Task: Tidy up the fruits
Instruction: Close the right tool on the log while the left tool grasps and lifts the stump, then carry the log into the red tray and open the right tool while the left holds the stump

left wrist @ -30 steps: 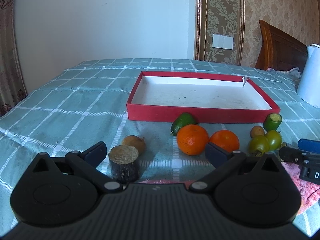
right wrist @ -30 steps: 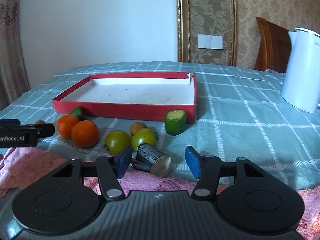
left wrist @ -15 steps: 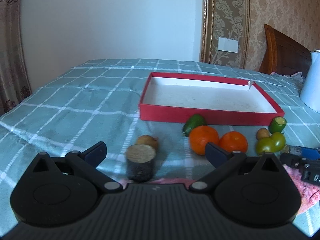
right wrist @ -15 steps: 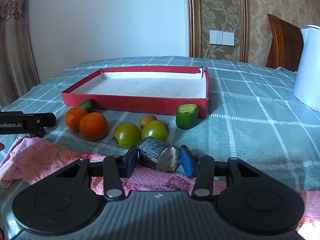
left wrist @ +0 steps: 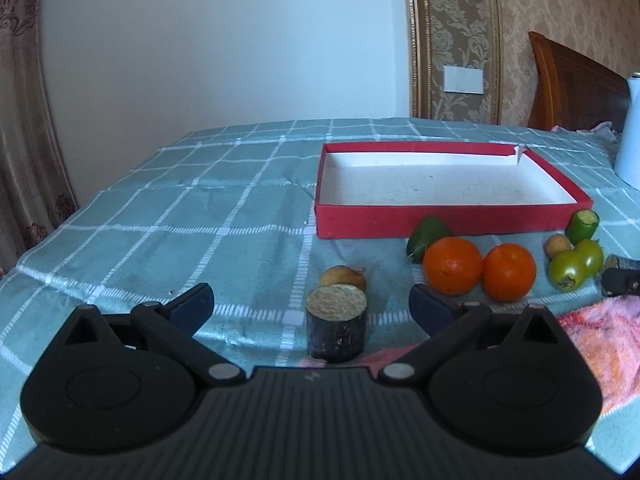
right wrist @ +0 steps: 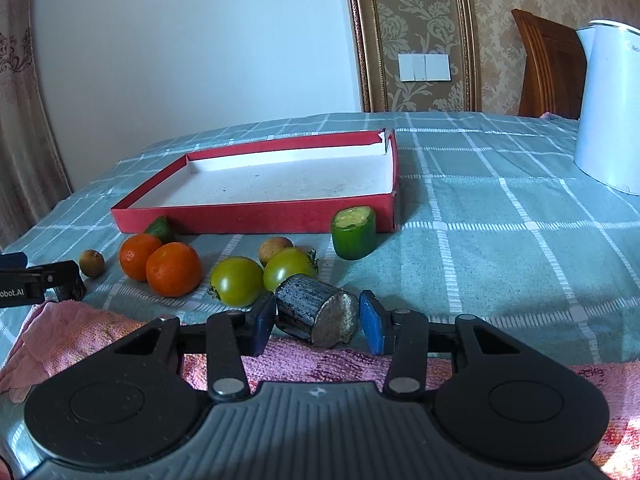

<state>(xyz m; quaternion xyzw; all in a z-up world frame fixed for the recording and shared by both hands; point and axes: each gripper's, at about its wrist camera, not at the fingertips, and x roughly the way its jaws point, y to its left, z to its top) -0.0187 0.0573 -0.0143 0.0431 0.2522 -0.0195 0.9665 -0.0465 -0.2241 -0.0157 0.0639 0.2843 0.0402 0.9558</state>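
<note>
The right tongs [right wrist: 318, 322] had been closing and pinched a dark stub [right wrist: 316, 314] lying on its side at the edge of the pink towel [right wrist: 80, 332], both pads against it. The left tongs [left wrist: 310, 306] stood spread wide, just narrowing, around an upright dark stub [left wrist: 337, 332] that touched neither pad. Beyond it on the worktop [left wrist: 200, 220] lay a small brown fruit [left wrist: 343, 276], two oranges [left wrist: 452, 266], and the red tray [left wrist: 400, 222].
</note>
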